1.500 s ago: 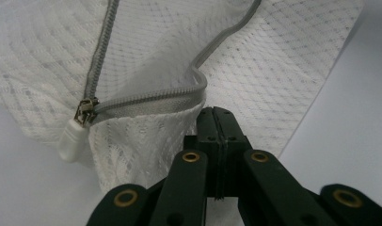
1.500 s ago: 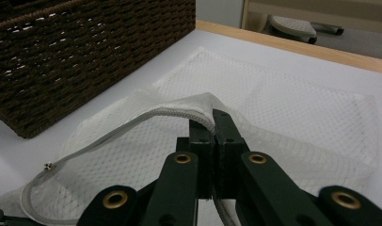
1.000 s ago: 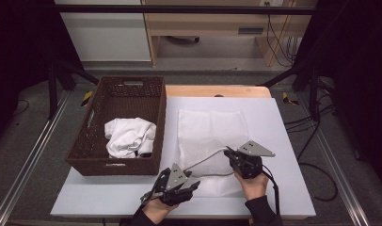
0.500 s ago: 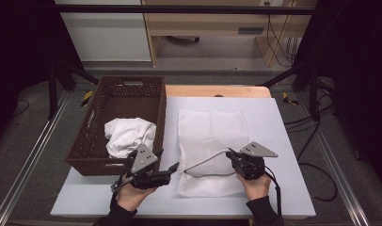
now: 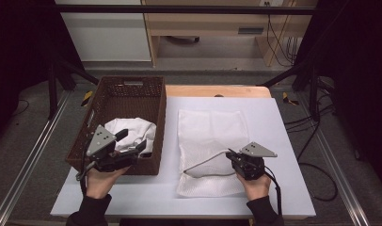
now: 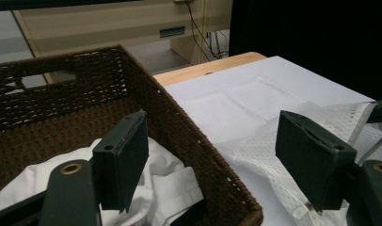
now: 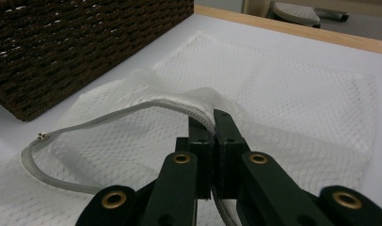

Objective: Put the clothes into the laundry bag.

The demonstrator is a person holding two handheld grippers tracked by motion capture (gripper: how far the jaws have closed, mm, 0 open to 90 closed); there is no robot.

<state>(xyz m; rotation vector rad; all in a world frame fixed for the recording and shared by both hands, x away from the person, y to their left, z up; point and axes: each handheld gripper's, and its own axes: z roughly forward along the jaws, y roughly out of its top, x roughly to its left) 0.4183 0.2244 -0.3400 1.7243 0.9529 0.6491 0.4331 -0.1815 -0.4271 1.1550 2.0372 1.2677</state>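
Our right gripper [image 7: 212,123] has its two black jaws pressed together on the grey zipper edge [image 7: 132,110] of the white mesh laundry bag [image 5: 212,136], lifting that edge into a raised arc so the bag's mouth gapes toward the basket. The bag itself lies flat on the white tabletop [image 5: 283,141], just beside the basket's right wall, with our right gripper [image 5: 232,155] at its near end. Our left gripper [image 6: 217,160] stands with its jaws spread wide and empty — one jaw over the basket interior, the other over the table side. In the high view we see it [image 5: 132,147] above the near right corner of the dark brown woven wicker basket [image 5: 132,89]. Inside the basket lies a crumpled white cloth garment [image 5: 132,129] — close beneath the open jaws; we cannot tell whether they touch it.
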